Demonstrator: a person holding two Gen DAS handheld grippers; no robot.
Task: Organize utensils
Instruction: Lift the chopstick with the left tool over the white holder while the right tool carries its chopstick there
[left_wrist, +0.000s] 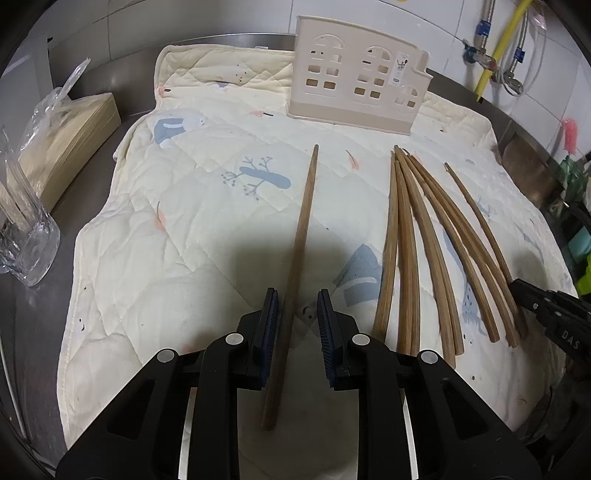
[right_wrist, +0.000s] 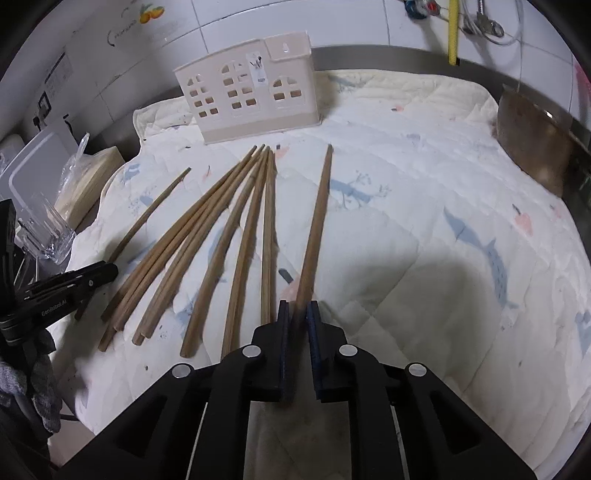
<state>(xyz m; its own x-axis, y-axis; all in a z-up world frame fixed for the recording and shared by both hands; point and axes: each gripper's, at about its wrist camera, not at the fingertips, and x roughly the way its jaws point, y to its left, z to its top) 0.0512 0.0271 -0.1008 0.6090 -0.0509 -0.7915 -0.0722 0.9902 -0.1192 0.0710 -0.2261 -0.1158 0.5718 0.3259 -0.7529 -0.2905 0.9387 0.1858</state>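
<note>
Two grippers, each with one chopstick between its jaws, both over a quilted mat on a steel counter.

The left gripper has its jaws released. The lone chopstick lies in the gap, close against the left pad with clear daylight to the right pad. Its long axis runs straight away from the camera, thin tip toward the cream house-shaped holder and thick end back under the fingers. It seems to lie flat on the mat.

The right gripper is clenched on the outer chopstick, with pads snug on both sides near the thick end. This axis also points away toward the back of the mat, its tip landing a little right of the holder (whether the tip rests on the mat or hangs just above it, can't tell).

Between the two lies a fan of loose chopsticks. Their tips bunch toward the holder and their thick ends spread toward the near edge, some of them overlapping.

The holder stands upright at the far edge of the mat, well apart from every tip.

There is bare mat left of the lone chopstick and a wide bare stretch right of the outer one. Past the mat's left edge a clear glass stands on the counter near the left gripper's side.
</note>
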